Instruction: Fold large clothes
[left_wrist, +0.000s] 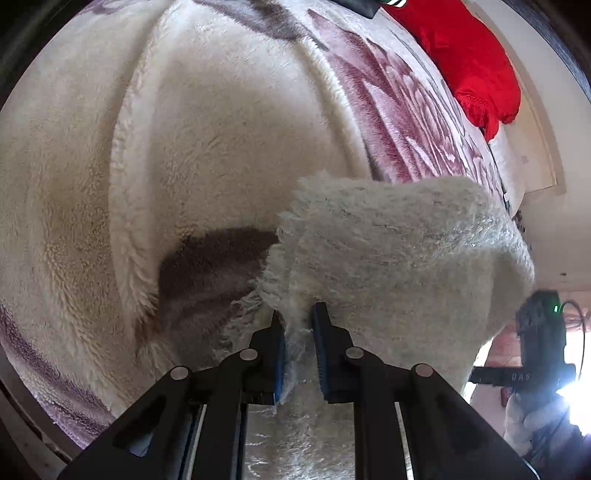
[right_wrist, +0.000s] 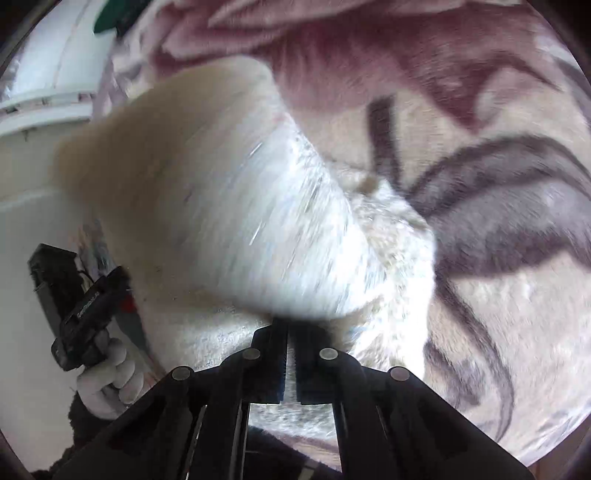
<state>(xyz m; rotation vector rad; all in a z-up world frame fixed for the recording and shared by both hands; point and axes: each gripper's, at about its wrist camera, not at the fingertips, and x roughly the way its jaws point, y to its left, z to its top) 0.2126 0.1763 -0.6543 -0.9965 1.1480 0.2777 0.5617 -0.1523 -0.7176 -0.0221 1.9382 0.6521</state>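
A cream fleece garment lies spread over the bed. My left gripper is shut on a raised fold of its fluffy edge, which bulges up to the right of the blue pads. In the blurred right wrist view, my right gripper has its jaws together at the foot of a lifted cream fold that covers the tips. The right tool's black body shows at the left wrist view's right edge. The left tool's body is held in a white-gloved hand.
A plush blanket with a pink and grey flower pattern covers the bed under the garment. A red garment lies at its far edge. A white wall or frame borders the bed on the left.
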